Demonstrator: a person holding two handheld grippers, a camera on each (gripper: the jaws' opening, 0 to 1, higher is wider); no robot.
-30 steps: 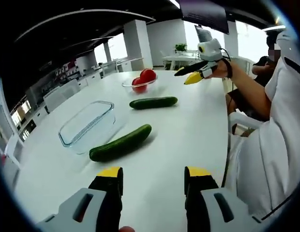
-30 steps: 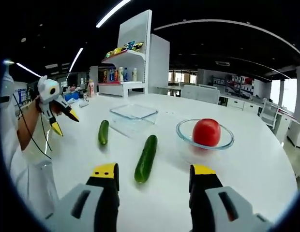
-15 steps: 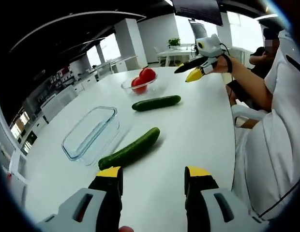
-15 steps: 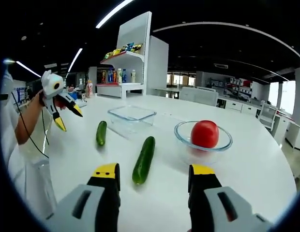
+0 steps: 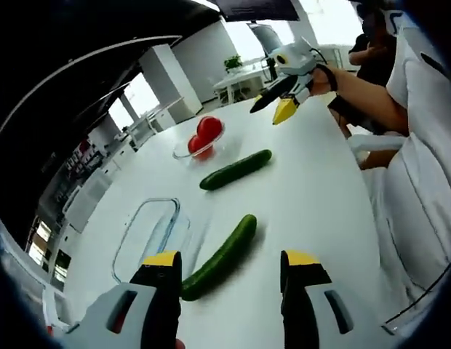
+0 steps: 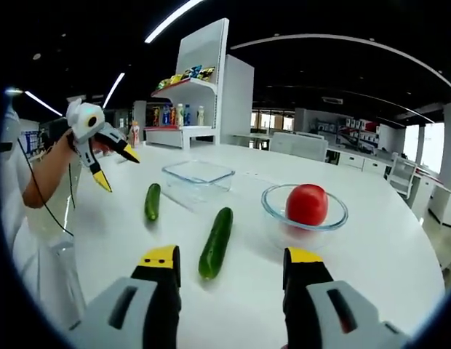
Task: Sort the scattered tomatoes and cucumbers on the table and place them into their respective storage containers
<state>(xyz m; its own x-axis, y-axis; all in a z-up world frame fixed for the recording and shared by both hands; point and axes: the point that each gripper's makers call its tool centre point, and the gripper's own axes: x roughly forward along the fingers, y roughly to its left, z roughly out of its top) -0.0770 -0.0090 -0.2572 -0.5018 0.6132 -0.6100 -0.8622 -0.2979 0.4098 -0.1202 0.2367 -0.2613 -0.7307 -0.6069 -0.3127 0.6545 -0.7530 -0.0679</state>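
Note:
Two green cucumbers lie loose on the white table (image 5: 313, 196). In the left gripper view the near cucumber (image 5: 220, 258) lies just beyond my open left gripper (image 5: 231, 260); the far cucumber (image 5: 235, 169) lies past it. Two red tomatoes (image 5: 204, 132) sit in a round glass bowl (image 5: 183, 149). An empty rectangular glass container (image 5: 153, 234) stands to the left. My right gripper (image 5: 278, 106) hangs open over the table's far side. In the right gripper view my open right gripper (image 6: 232, 256) faces one cucumber (image 6: 216, 241); the left gripper (image 6: 115, 166) hovers open near the other cucumber (image 6: 152, 201).
The person's sleeve and body (image 5: 422, 160) line the table's right edge in the left gripper view. A white shelf unit with bottles (image 6: 189, 87) stands behind the table. The rectangular container (image 6: 198, 174) and the tomato bowl (image 6: 334, 218) stand apart, with bare table between.
The left gripper has tilted and come nearer the near cucumber, and it sits higher and further right in the right gripper view. The vegetables and containers have not moved.

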